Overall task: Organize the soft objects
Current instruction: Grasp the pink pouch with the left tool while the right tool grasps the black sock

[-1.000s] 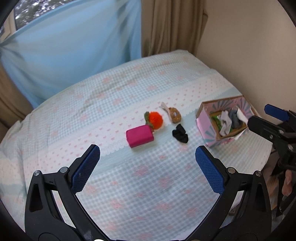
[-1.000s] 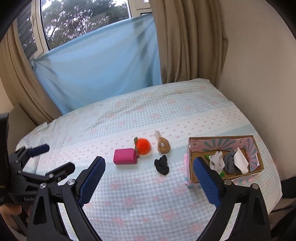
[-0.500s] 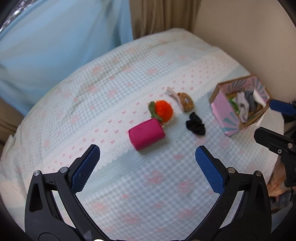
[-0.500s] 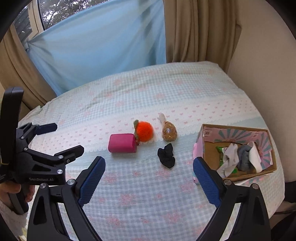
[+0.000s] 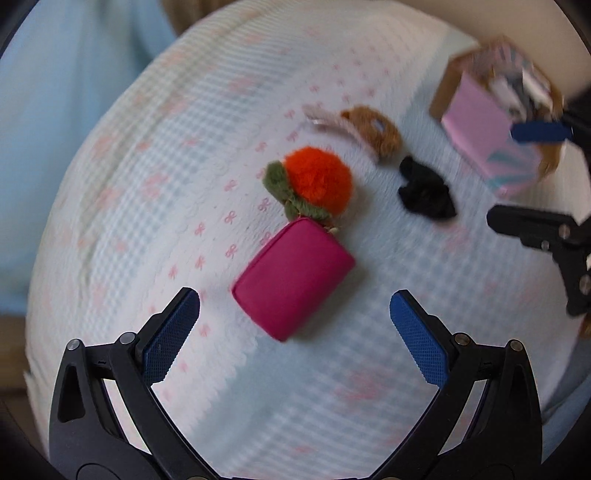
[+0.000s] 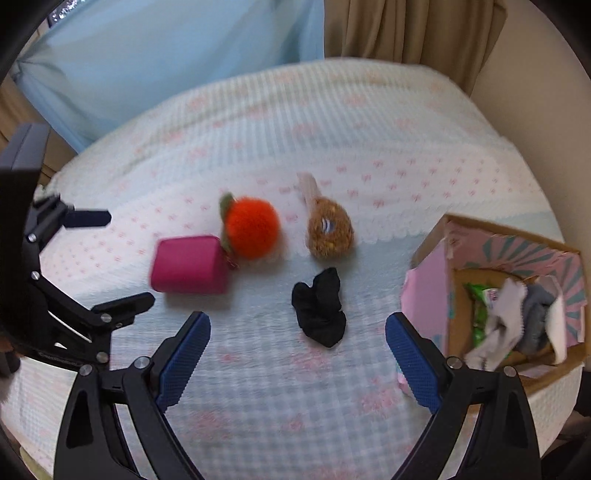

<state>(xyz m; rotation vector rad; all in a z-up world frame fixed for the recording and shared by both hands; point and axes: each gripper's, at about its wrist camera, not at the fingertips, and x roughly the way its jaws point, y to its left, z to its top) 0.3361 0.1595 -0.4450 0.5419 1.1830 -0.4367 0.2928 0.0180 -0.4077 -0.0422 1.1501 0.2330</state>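
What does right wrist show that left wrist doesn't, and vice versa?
Only right wrist: the box's inside, with white and grey cloth and a green packet; brown curtain. Only left wrist: nothing distinct beyond its own left gripper head-on, jaws open. Both: pink pouch, orange pom-pom, brown plush, black sock, pink box, bedspread.

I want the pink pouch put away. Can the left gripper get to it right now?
Probably yes. The left gripper has its jaws wide open and the pink pouch lies straight ahead between them, with only bare bedspread in front. The orange pom-pom touches only its far end.
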